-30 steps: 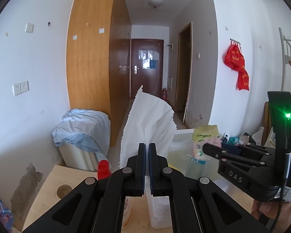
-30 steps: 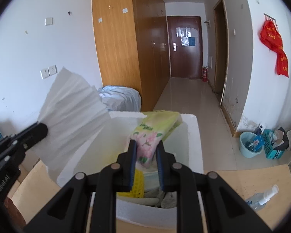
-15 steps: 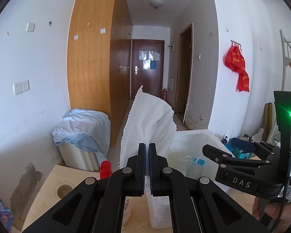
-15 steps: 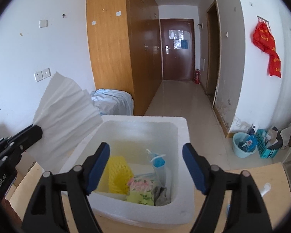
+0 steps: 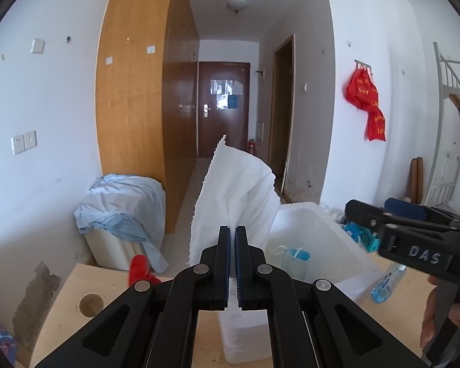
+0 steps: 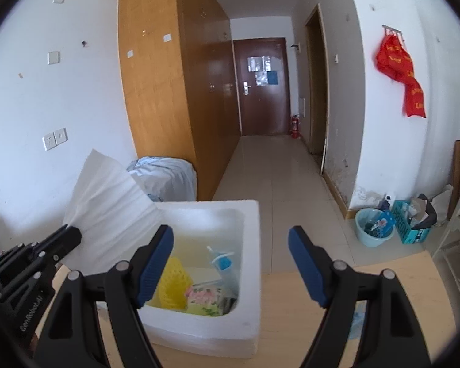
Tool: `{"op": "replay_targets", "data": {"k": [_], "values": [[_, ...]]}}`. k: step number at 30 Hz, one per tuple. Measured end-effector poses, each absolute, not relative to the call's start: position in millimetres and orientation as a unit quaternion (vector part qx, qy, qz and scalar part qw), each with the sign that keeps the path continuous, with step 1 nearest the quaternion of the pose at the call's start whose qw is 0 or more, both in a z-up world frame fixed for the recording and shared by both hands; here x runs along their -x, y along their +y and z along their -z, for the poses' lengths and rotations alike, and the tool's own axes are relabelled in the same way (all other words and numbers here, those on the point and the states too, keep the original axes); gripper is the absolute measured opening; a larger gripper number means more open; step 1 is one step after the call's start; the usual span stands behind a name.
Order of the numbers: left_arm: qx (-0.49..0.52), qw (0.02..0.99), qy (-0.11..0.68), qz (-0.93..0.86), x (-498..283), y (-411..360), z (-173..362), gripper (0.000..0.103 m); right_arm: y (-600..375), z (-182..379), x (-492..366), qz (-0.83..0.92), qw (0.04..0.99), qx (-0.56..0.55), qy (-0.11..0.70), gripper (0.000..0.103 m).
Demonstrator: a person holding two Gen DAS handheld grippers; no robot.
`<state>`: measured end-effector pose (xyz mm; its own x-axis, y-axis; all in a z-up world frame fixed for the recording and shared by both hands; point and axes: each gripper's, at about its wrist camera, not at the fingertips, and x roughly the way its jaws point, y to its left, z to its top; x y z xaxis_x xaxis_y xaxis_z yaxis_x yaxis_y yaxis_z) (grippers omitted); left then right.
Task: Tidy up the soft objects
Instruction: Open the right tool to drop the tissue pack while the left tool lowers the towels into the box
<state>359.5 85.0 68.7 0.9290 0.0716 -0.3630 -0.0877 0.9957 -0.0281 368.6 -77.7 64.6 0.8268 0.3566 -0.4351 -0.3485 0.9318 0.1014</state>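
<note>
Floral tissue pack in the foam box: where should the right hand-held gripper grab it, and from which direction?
From above. The floral tissue pack lies flat on the floor of the foam box, with a yellow mesh item on its left. Walls block side access, so the open right hand-held gripper should pinch across its upper edge.

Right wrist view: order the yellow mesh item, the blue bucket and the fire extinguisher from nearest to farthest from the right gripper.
1. Yellow mesh item, in the foam box, just below the right gripper.
2. Blue bucket, on the floor, right.
3. Fire extinguisher, by the far door.
</note>
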Motion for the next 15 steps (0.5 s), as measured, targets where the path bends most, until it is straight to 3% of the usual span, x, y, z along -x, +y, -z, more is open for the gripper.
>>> {"op": "replay_targets", "data": {"k": [15], "values": [[0.007,0.982,0.188,0.005,-388.2,50.5,-63.0,0.003,-118.2,-85.2,-360.4,-0.140,0.968,-0.043,0.202,0.081]]}}
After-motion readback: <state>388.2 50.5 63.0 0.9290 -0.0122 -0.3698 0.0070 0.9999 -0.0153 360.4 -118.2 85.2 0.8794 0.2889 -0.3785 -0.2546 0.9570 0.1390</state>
